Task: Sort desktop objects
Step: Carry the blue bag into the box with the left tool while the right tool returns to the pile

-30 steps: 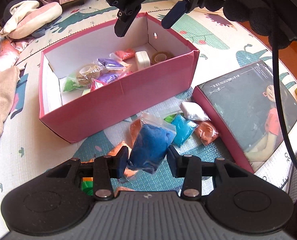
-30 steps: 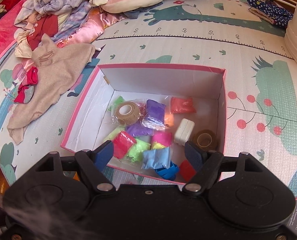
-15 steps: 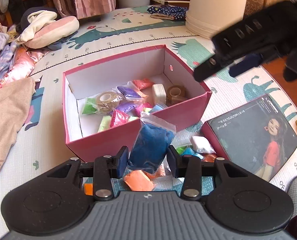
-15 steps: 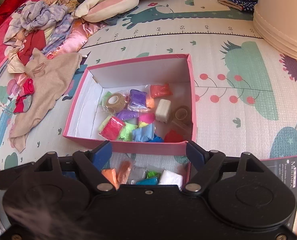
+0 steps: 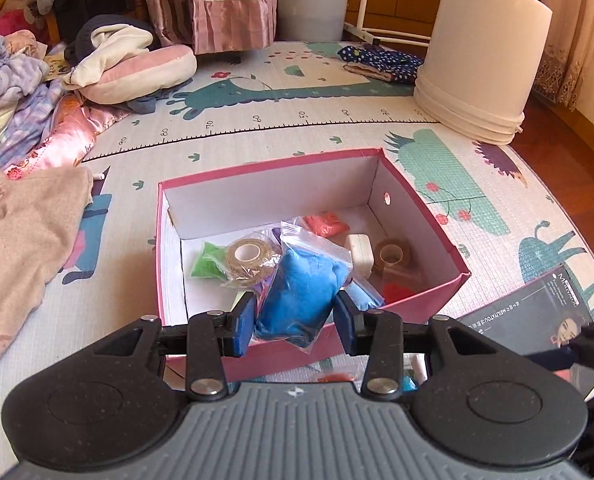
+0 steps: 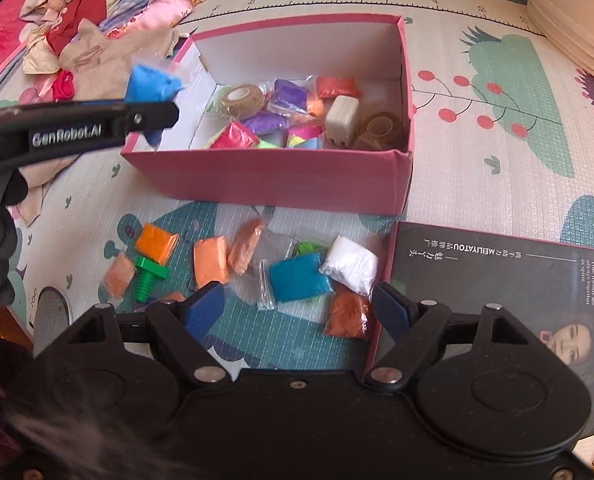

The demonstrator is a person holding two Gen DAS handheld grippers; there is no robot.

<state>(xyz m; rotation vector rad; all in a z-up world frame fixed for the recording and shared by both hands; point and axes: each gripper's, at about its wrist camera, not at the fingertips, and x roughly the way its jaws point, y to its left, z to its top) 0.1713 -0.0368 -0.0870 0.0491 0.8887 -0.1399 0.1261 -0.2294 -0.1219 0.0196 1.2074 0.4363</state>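
Left tool (image 5: 295, 318) clamps a blue bag (image 5: 301, 292) above the pink box (image 5: 425, 300); right tool (image 6: 293, 310), wide open and empty, above loose bags (image 6: 299, 276).

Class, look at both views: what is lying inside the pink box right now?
Inside the pink box: a tan tape roll, a clear tape roll, a white charger, and purple, red, pink and green clay bags. The near wall and the held blue bag hide more.

The clay bag (image 5: 302, 292) hangs between the left gripper (image 5: 295, 319) fingers, above the near edge of the box (image 6: 265, 178); in front of the box lie loose clay bags (image 6: 299, 276); the box lid (image 6: 497, 280) lies right of them
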